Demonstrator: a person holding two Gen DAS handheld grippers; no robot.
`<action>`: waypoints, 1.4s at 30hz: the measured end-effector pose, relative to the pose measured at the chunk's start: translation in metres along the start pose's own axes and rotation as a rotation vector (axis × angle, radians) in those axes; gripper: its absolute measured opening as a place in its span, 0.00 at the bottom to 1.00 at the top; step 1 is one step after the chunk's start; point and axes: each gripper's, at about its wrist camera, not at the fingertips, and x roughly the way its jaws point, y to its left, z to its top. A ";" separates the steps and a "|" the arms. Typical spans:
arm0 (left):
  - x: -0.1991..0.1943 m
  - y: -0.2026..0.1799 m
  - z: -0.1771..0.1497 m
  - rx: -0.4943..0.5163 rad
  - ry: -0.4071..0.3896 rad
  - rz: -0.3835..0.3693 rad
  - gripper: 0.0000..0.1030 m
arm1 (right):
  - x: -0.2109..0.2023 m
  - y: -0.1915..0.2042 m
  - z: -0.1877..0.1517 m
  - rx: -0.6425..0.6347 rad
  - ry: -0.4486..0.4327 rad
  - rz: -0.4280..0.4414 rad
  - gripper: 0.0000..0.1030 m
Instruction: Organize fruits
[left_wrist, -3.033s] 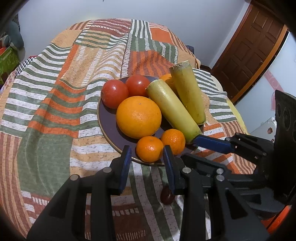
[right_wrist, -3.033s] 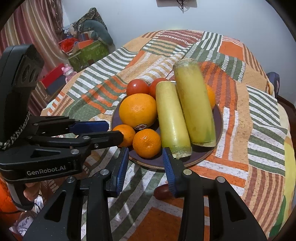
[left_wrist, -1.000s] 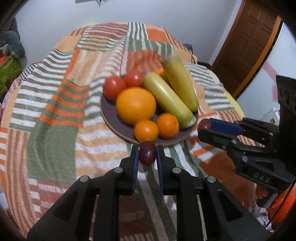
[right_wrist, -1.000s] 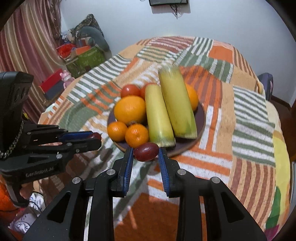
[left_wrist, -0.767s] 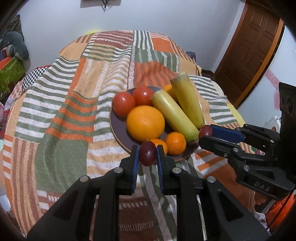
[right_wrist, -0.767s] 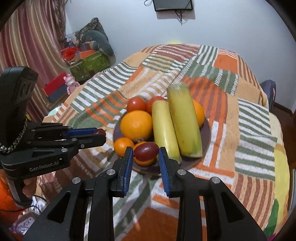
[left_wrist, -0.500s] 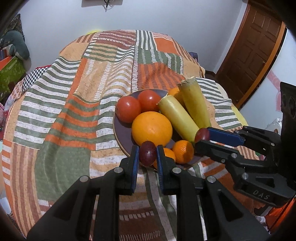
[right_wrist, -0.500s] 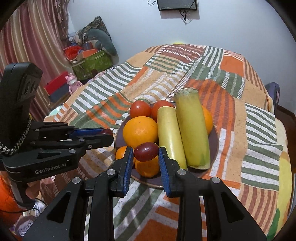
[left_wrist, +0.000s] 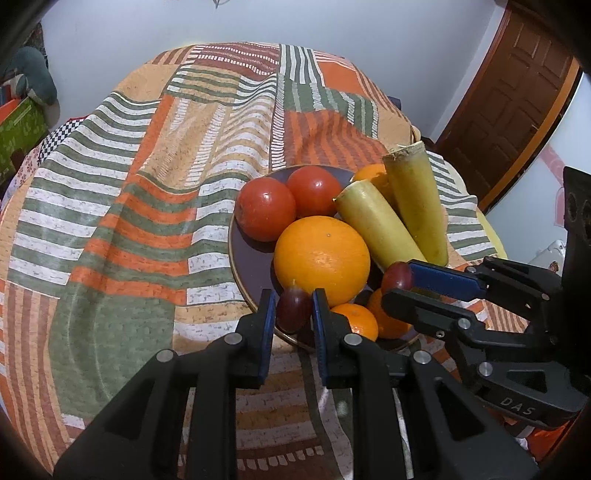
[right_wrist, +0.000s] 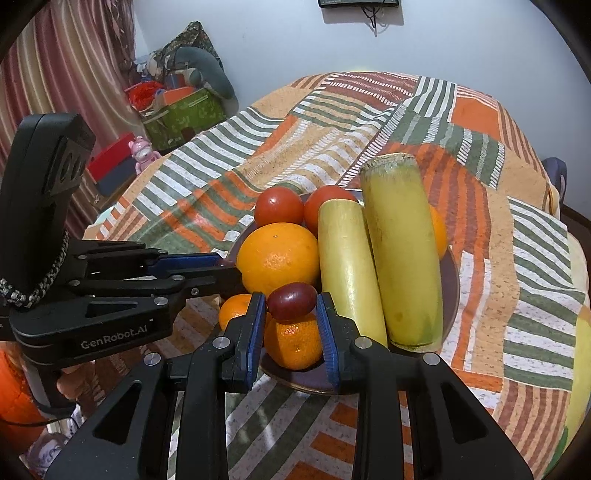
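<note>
From the left wrist camera, the left gripper (left_wrist: 294, 308) is squeezed tight on a small dark red grape (left_wrist: 293, 308). The grape sits right between the two blue pads, just above the near edge of the dark plate (left_wrist: 246, 264). I think it is held there so it can be dropped into the bare spot beside the big orange (left_wrist: 321, 254). Two red tomatoes (left_wrist: 265, 209) sit at the back of the plate. Two long yellow-green stalk pieces (left_wrist: 382, 226) lean side by side, and two little tangerines (left_wrist: 357, 324) crowd the front. The right gripper (left_wrist: 399, 282) comes in from the side, pinching its own grape (left_wrist: 397, 276).

From the right wrist camera, the right gripper (right_wrist: 291, 306) is clamped on a second grape (right_wrist: 291, 300). This one is oval, shiny and dark red, and it is held longways. It hangs over a tangerine (right_wrist: 293, 343) at the front of the plate (right_wrist: 453, 284), likely because that is the way in. The left gripper (right_wrist: 225, 269) pokes in low beside the orange (right_wrist: 277, 257). Its tips look closed, but its grape is hidden here. The striped cloth (right_wrist: 535, 266) covers the whole table.
</note>
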 end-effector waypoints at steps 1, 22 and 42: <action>0.000 0.000 0.000 0.002 0.000 0.000 0.18 | 0.000 0.001 0.000 0.000 0.002 -0.001 0.25; -0.108 -0.032 0.008 0.022 -0.241 0.075 0.21 | -0.092 0.007 0.013 0.012 -0.210 -0.123 0.26; -0.278 -0.115 -0.027 0.113 -0.679 0.123 0.62 | -0.250 0.060 -0.004 0.010 -0.649 -0.199 0.50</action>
